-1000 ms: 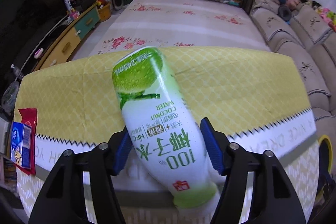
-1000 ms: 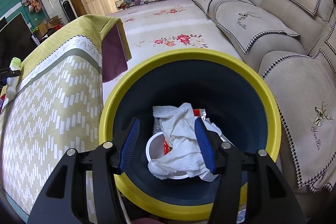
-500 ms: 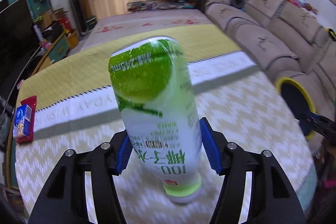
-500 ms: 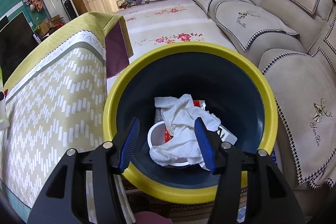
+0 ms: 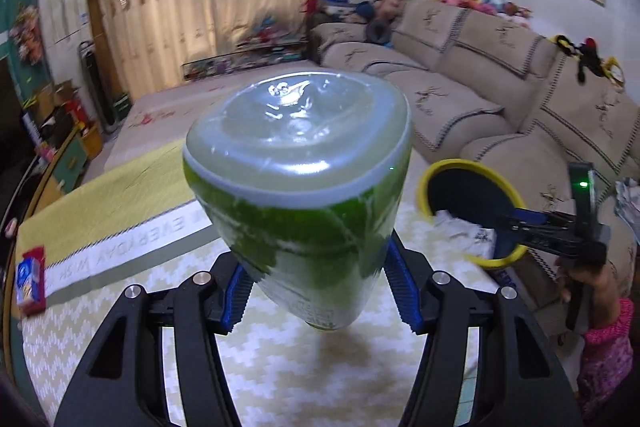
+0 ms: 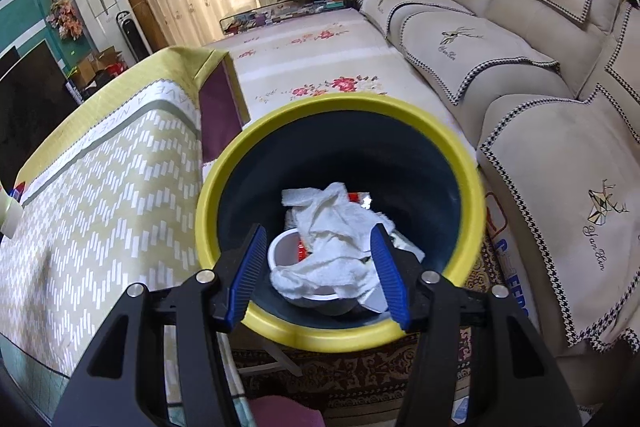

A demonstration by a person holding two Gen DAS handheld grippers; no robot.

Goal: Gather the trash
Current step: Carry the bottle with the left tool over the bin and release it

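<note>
Beige sofas (image 6: 460,39) with a stitched deer emblem and script reading something like "Yan Sun" line the right side of a living room, with cream curtains (image 5: 208,7) behind. Nearer stands a table under a yellow-green cloth (image 5: 132,287) whose white band carries capitals: "EVERYDAY" and "WISH" read clearly in the left wrist view, "NICE" in the right wrist view.

Above that cloth the left gripper (image 5: 318,291) is clamped on a green-and-white drink bottle (image 5: 304,195), its blue pads pressing both sides, its clear base tipped toward the camera; the label's print is too blurred to read. A blue-and-red snack packet (image 5: 29,281) lies at the table's left edge, its writing illegible.

Beside the table's right edge, on the floor, sits a dark bin with a yellow rim (image 6: 208,199). Inside lie a crumpled white tissue (image 6: 332,243), a white cup (image 6: 284,251) and a scrap of red wrapper. The right gripper (image 6: 318,275) hangs over the bin's mouth, jaws apart and holding nothing.
</note>
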